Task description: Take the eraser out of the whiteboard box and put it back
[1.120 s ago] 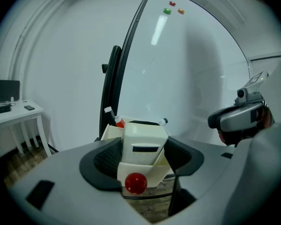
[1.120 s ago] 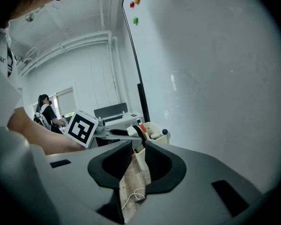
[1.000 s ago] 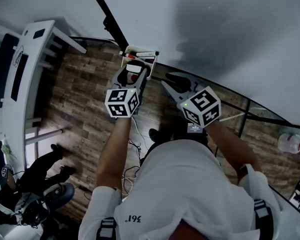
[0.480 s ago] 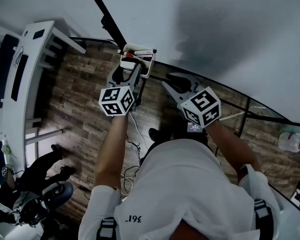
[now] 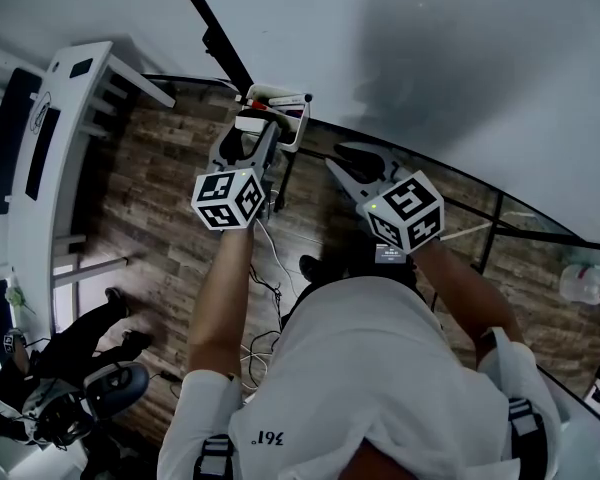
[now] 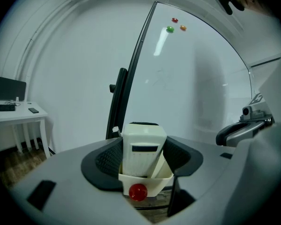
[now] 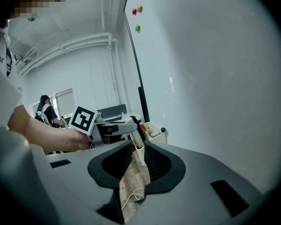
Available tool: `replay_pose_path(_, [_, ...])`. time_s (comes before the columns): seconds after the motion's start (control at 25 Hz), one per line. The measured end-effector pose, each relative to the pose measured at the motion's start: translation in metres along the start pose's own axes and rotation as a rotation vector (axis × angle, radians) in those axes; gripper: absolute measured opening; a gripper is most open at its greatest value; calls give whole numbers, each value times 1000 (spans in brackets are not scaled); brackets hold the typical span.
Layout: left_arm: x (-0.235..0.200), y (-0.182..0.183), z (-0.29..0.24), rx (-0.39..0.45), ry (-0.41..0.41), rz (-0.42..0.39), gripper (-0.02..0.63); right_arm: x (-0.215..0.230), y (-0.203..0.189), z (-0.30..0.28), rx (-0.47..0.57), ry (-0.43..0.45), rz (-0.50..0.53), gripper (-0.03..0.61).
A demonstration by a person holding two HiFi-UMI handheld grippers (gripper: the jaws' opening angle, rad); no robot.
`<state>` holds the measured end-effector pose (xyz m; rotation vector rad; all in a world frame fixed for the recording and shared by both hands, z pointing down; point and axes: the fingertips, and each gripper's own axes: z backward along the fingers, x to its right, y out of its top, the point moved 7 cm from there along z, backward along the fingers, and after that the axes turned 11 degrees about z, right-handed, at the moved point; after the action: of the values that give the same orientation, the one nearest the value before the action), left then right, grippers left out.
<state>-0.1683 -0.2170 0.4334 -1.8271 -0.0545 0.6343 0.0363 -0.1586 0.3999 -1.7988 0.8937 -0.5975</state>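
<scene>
Left tool [image 5: 255,133] clamped, right tool [image 5: 342,160] agape

Box [image 6: 159,182] on whiteboard edge, 12 o'clock in head view. Eraser [image 6: 143,146] upright inside, marker [image 7: 158,131] in far compartment. Plank floor [image 5: 160,228] below: cable [image 5: 265,268] near centre, white table [image 5: 70,118] at 10 o'clock.

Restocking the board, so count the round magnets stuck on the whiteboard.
3, clustered high on the whiteboard in the left gripper view: a red magnet, an orange magnet to its lower right, and a green magnet to its lower left. Others may lie outside the views.
</scene>
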Motion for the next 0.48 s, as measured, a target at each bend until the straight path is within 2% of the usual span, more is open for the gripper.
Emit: replay_pose_path(0.48, [16,23,20,57,-9,-21,273,-1,3,12,23,-9,6,91])
